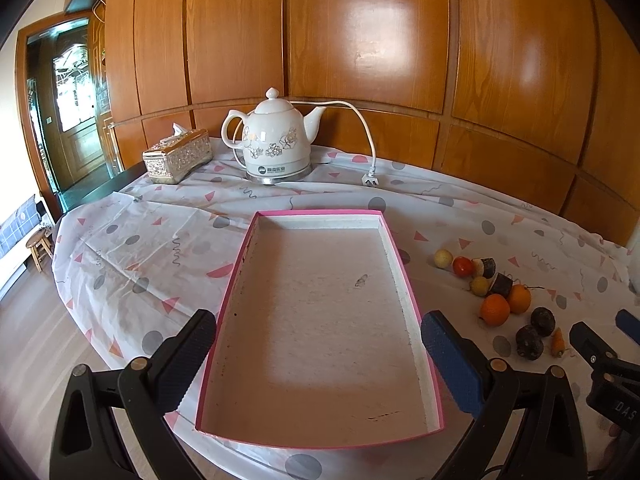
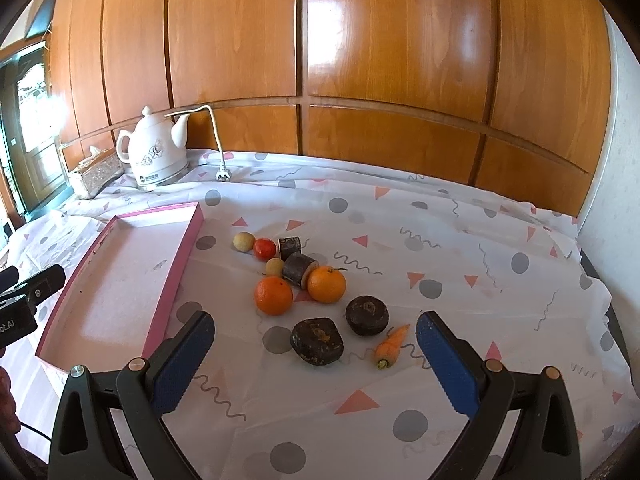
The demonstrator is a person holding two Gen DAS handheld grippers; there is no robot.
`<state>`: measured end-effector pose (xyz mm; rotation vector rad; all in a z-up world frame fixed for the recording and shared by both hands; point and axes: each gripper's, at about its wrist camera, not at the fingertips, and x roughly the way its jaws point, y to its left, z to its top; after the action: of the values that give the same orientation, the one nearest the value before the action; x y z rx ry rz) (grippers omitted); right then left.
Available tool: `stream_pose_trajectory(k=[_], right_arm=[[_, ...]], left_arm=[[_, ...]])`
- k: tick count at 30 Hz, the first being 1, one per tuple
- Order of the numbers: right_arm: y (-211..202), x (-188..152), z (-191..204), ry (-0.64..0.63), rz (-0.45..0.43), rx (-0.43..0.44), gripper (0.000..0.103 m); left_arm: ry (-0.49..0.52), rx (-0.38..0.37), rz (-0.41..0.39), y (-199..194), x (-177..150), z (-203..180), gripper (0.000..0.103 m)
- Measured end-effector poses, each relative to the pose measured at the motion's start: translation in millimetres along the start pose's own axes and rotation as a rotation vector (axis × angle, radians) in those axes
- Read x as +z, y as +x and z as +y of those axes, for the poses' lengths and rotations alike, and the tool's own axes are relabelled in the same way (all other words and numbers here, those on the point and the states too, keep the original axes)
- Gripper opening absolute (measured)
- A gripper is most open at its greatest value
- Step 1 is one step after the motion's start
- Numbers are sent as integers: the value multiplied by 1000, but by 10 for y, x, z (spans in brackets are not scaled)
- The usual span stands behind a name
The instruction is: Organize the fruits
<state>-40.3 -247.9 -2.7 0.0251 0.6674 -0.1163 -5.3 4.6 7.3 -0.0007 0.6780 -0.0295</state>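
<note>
- My left gripper [image 1: 318, 354] is wide apart over the pink tray [image 1: 412, 304], holding nothing.
- My right gripper [image 2: 314, 354] is wide too, near the carrot [image 2: 391, 345].
- Oranges [image 2: 273, 295] lie farther on the surface [image 2: 480, 320], beside the tray.
- The kettle [image 2: 156, 152] sits far back.

Bright daylight, panel glare, fisheye warping

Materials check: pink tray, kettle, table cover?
Pink tray: looks like paperboard, matte, with thin walls and a scuffed whitish floor. Kettle: probably glazed ceramic, glossy white with floral decals, on a shiny metal-looking base. Table cover: thin sheet, plastic or light fabric, creased and wrinkled; which one is unclear.
</note>
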Motion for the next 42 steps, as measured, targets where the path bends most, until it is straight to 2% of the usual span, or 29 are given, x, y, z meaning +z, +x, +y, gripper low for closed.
stream_pose_trajectory(k=[21,42], right_arm=[[-56,14,41,-16,-20,12,103],[-55,100,-131,-21,-19,-16,103]], left_arm=[[-5,-6,5,-6,-9,7,103],[9,-24,19,10,-29,-47,103]])
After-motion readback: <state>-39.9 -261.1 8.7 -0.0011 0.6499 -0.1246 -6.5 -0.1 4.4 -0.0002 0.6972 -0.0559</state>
